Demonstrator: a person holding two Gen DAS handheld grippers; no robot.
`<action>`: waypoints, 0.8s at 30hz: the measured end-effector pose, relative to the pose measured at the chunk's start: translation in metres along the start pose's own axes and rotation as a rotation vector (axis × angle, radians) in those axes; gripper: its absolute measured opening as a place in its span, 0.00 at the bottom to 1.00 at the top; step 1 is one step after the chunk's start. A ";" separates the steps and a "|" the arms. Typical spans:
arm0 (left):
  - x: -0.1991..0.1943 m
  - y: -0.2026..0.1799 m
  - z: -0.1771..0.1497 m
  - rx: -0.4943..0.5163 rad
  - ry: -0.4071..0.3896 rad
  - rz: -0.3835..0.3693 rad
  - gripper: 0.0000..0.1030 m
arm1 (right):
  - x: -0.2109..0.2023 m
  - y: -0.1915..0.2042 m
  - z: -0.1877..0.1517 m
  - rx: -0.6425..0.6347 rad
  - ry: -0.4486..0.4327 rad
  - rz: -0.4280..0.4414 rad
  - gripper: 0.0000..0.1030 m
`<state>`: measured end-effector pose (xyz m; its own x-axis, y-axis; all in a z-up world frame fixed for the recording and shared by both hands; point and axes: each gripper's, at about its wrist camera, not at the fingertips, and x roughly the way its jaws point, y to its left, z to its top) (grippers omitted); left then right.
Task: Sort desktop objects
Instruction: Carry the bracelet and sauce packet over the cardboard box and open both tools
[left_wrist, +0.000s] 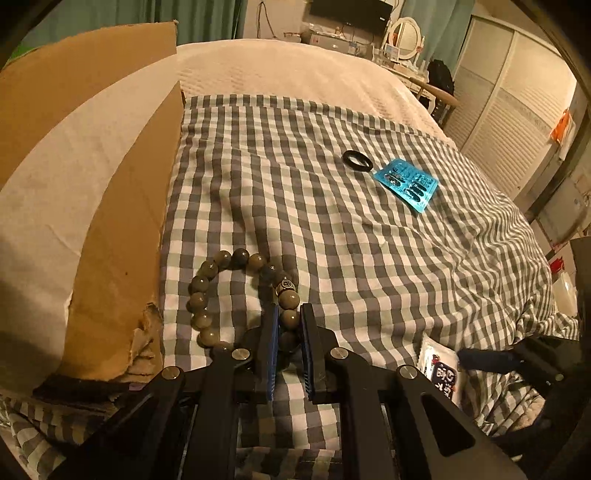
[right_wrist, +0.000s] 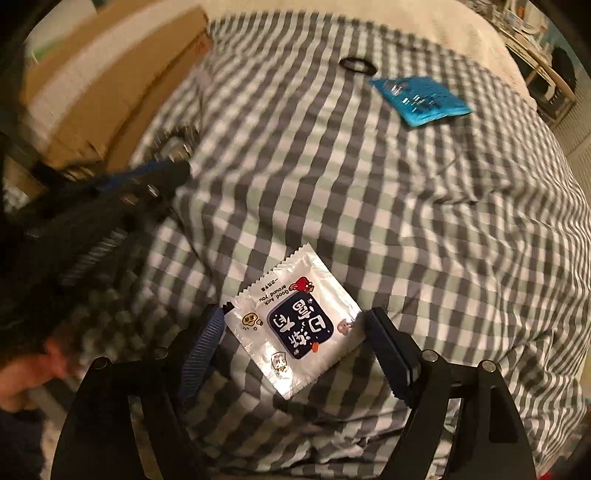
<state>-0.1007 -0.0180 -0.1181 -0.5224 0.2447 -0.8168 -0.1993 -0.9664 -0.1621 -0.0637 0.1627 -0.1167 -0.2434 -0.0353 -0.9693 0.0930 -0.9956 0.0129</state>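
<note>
A bracelet of grey-green beads (left_wrist: 221, 291) lies on the checked cloth (left_wrist: 369, 258) beside a cardboard box (left_wrist: 110, 236). My left gripper (left_wrist: 290, 317) is shut on the bracelet, one bead pinched between its blue pads. A white snack packet (right_wrist: 295, 325) lies flat on the cloth, between the wide-open fingers of my right gripper (right_wrist: 293, 321). The packet also shows in the left wrist view (left_wrist: 441, 373), with the right gripper beside it. A black ring (left_wrist: 356, 160) and a blue blister pack (left_wrist: 406, 182) lie further back.
The cardboard box (right_wrist: 110, 74) stands open along the left of the cloth. The left gripper (right_wrist: 129, 192) shows blurred in the right wrist view. The ring (right_wrist: 356, 65) and blue pack (right_wrist: 421, 98) lie at the far side. A bed and furniture are behind.
</note>
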 end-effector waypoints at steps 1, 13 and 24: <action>0.000 0.000 0.000 0.000 -0.001 -0.004 0.11 | 0.001 0.001 0.001 0.000 0.001 -0.004 0.61; -0.043 -0.007 0.005 0.003 -0.102 -0.162 0.11 | -0.037 -0.011 -0.006 -0.061 -0.068 -0.044 0.48; -0.123 0.003 0.037 0.016 -0.194 -0.245 0.11 | -0.127 -0.014 0.028 0.048 -0.309 -0.035 0.49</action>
<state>-0.0681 -0.0479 0.0024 -0.6054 0.4822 -0.6332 -0.3511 -0.8758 -0.3312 -0.0615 0.1785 0.0128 -0.5278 -0.0181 -0.8491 0.0350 -0.9994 -0.0005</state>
